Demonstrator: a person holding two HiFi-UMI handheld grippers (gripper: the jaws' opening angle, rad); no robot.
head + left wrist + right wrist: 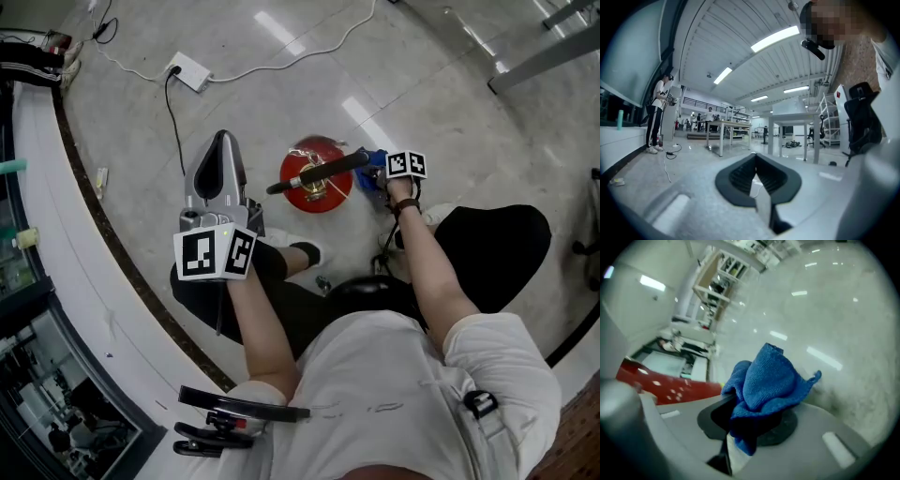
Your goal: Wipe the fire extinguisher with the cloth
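First, in the head view, the red fire extinguisher stands on the floor in front of the person. The right gripper and its blue cloth are just beside it, while the left gripper is held well apart, so nothing steadies the cylinder and a firm sideways wipe could tip it. The left gripper view shows jaws together on nothing, aimed out at the room. The right gripper view shows jaws clamped on one bunched fold of cloth beside the red body, with the rest hanging loose, so dragging might pull it free.
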